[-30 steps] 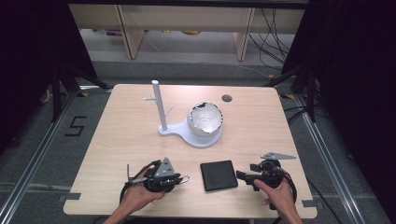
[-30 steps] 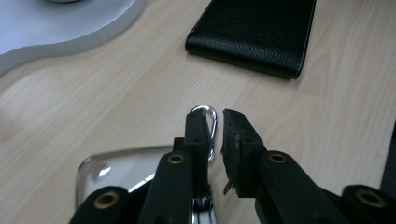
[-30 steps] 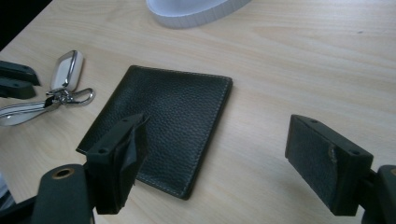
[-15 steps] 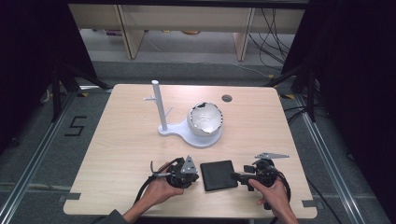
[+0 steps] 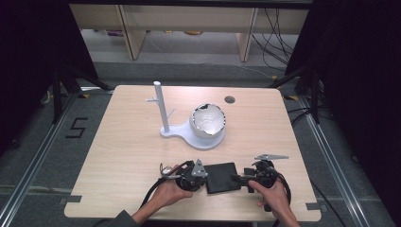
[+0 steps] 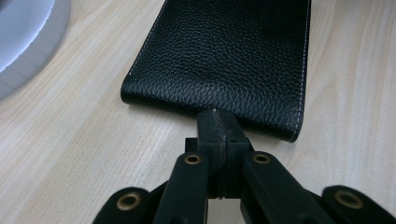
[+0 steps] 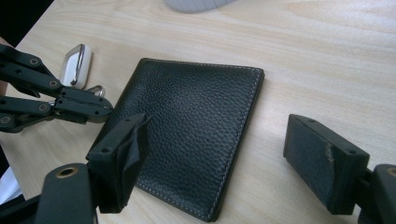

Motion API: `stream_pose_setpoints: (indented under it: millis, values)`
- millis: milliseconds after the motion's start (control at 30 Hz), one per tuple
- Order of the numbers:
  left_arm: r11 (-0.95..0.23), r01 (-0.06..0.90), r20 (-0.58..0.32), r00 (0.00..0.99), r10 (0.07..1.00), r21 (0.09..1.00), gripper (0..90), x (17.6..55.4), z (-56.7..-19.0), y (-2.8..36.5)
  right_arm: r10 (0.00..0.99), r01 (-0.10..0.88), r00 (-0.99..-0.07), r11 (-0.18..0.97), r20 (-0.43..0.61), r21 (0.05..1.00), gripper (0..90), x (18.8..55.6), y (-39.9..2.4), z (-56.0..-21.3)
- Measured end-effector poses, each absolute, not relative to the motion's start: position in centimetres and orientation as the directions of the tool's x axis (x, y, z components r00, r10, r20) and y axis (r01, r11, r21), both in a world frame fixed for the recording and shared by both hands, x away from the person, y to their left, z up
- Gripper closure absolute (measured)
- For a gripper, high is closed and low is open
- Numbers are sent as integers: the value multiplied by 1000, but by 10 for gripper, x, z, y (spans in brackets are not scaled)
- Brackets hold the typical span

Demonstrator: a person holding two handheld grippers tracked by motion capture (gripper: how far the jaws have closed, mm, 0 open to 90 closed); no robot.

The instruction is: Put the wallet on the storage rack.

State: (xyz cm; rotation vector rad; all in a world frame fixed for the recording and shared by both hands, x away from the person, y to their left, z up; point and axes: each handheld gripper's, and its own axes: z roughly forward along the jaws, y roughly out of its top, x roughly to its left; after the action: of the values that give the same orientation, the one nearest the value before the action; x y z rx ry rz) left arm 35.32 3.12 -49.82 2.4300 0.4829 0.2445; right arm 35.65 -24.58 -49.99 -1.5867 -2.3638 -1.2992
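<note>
A black leather wallet lies flat near the table's front edge, between both grippers. My left gripper is at its left side. In the left gripper view the jaws of this gripper are pressed together, tips touching the wallet's folded edge with nothing seen between them. My right gripper is at the wallet's right side and stands open. In the right gripper view one finger hangs over the wallet and the other finger is over bare table. The left gripper shows there at the wallet's far edge.
A white stand with an upright post and a white cracked bowl-like shell sits mid-table. A silver-white key fob lies just behind the left gripper. A round cable hole is at the back.
My left gripper has slid right across the table until its shut tips reached the wallet's edge. The right gripper has edged left toward the wallet. The wallet has stayed put.
</note>
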Motion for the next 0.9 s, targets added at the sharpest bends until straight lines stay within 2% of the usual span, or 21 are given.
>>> stream_pose_setpoints:
  millis: [33, 233, 400, 667, 800, 833, 900]
  values:
    - [-708, 297, 40, 908, 418, 641, 891, 352, -499, 30, 763, 774, -481, 138, 432, 618, 236, 357, -245, -501]
    - [-733, 269, 43, 925, 377, 625, 891, 349, -498, 25, 759, 781, -479, 140, 441, 608, 250, 360, -241, -502]
    - [-729, 273, 39, 924, 380, 628, 890, 348, -499, 24, 756, 788, -476, 139, 449, 600, 263, 364, -240, -505]
    - [-725, 286, -5, 932, 363, 626, 890, 347, -499, 22, 738, 797, -473, 126, 481, 591, 314, 369, -234, -508]
    - [-718, 290, -3, 928, 373, 633, 890, 345, -501, 19, 747, 810, -445, 102, 494, 577, 316, 369, -234, -507]
    - [-713, 291, -6, 928, 373, 638, 890, 344, -502, 18, 745, 842, -389, 49, 541, 538, 316, 367, -233, -505]
    - [-716, 288, 3, 927, 376, 636, 890, 344, -502, 18, 742, 842, -390, 48, 545, 538, 316, 368, -234, -507]
